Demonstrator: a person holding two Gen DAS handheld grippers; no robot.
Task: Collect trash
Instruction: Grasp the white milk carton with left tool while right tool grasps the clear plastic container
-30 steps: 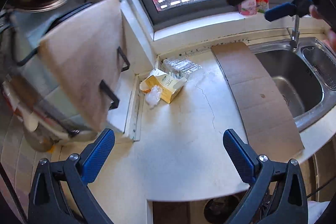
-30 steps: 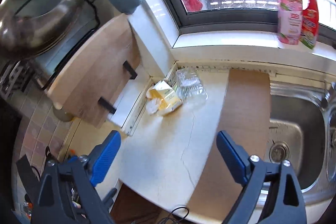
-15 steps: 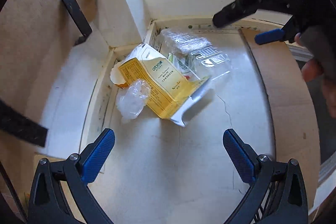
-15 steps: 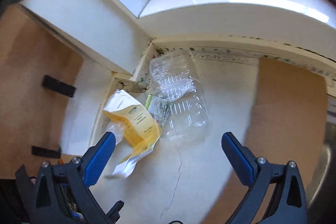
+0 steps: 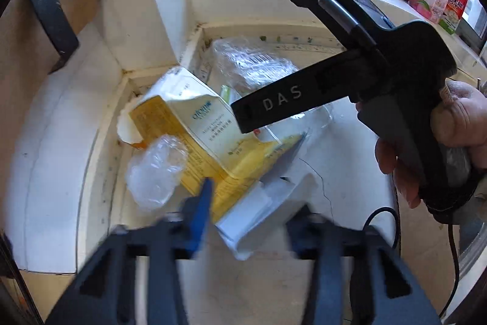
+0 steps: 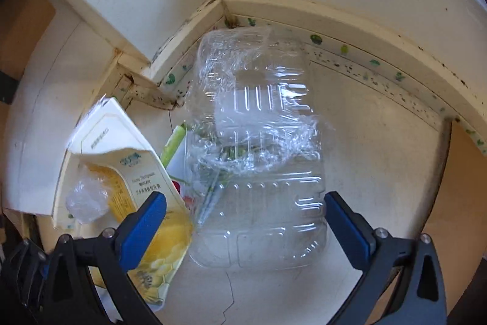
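Right gripper (image 6: 243,221): jaws apart, straddling clear plastic tray (image 6: 258,160) lying on bench (image 6: 380,172) corner. Left gripper (image 5: 249,218): blurred, jaws apart around yellow carton (image 5: 207,142) edge; crumpled wrap (image 5: 155,172) rests on carton.

In the counter's back corner you have three pieces of trash bunched together. The crushed yellow-and-white cardboard carton (image 5: 210,139) lies on its side, its torn white flap pointing away from the corner, its printed face up. A crumpled wad of clear plastic film (image 5: 155,169) rests against the carton's left edge, touching it. Just to the right lies the clear ribbed plastic clamshell tray (image 6: 261,172), flattened and crinkled at its far end, with its left edge overlapping the carton.
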